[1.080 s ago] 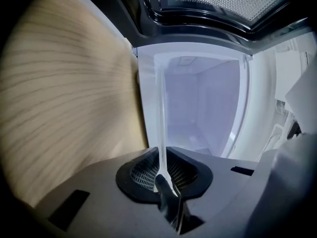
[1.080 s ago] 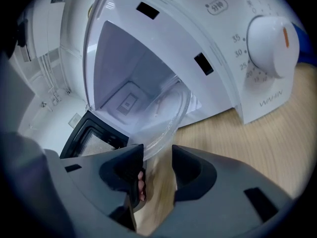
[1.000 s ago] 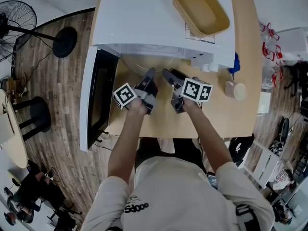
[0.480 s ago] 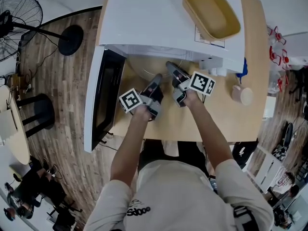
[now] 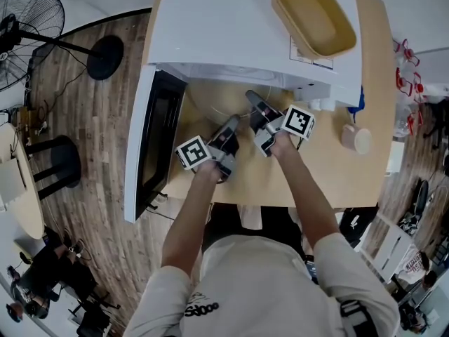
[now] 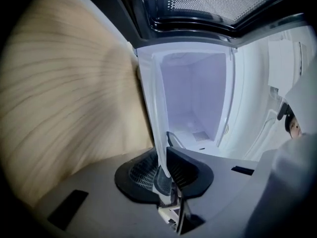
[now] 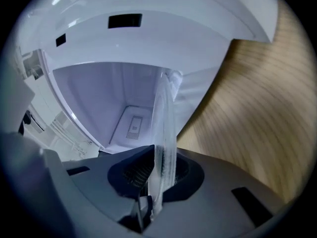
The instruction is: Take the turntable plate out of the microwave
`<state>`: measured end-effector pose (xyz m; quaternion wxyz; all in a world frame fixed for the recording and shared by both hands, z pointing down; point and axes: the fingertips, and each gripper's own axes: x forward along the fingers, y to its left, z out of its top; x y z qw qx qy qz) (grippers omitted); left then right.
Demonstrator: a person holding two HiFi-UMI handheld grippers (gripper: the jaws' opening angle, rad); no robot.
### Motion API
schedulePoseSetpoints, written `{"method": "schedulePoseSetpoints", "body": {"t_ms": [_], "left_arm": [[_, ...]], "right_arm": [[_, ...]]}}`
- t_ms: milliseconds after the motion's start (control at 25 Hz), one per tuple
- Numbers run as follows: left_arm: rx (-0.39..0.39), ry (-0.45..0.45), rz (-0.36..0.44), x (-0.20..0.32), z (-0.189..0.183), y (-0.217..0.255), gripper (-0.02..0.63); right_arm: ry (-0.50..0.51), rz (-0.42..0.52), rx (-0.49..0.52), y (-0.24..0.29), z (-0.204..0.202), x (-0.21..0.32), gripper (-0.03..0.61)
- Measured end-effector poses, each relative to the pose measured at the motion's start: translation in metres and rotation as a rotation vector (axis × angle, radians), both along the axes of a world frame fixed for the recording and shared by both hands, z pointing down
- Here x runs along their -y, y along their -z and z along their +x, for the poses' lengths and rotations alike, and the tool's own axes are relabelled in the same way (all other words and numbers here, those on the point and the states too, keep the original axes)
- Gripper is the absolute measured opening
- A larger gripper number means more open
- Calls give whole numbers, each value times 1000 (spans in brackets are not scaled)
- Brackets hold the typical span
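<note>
**A:** What is on the far left?

**B:** A fan [image 5: 28, 20] and a stool [image 5: 52, 166] stand on the wood floor. Next comes the door [image 5: 156, 142], swung wide open past the left edge of the desk [image 5: 330, 177].

**A:** And the microwave [image 5: 231, 27]?

**B:** It is white and sits on the desk, with its open mouth towards the person.

**A:** What is the left claw [image 6: 166, 168] doing?

**B:** It is held level at the mouth and clamped on the near rim of the plate [image 6: 158, 108]. In its own view the glass runs edge-on between the two pads, which pinch it.

**A:** So where exactly is the plate?

**B:** It is at the mouth of the microwave, just above the desk. Both claws have its near rim, side by side, with the white cavity behind it.

**A:** And the right claw [image 7: 158, 175]?

**B:** It is level too, just right of the other. Its jaws are closing with the plate's rim between them. The pads look to be pressing the glass already, though the clear edge smears there and I can't be certain.

**A:** Anything further right?

**B:** A yellow tray [image 5: 313, 16] lies on top of the microwave at its right end. A cup [image 5: 356, 138] stands on the desk beside the microwave, well apart from the claws.
</note>
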<state>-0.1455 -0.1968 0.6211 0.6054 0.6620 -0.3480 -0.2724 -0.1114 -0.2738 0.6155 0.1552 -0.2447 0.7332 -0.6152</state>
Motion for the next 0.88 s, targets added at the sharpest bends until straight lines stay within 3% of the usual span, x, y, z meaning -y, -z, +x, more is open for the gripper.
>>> {"method": "schedulePoseSetpoints", "body": {"t_ms": [80,240,360,880], "left_arm": [[47,10,15,-2,-4,-2,67],[-4,118,17,6,-23,7,94],[33,158,35,16,-38,10,100],[131,58,63,-13,-28,21,75]], "right_arm": [[-15,-36,51,0,3,-6,31],[-19,-34,94,5,4,-19,26],[2,-5,80,11,4,-30,25],[-59,55,9,32,19,-76,29]]}}
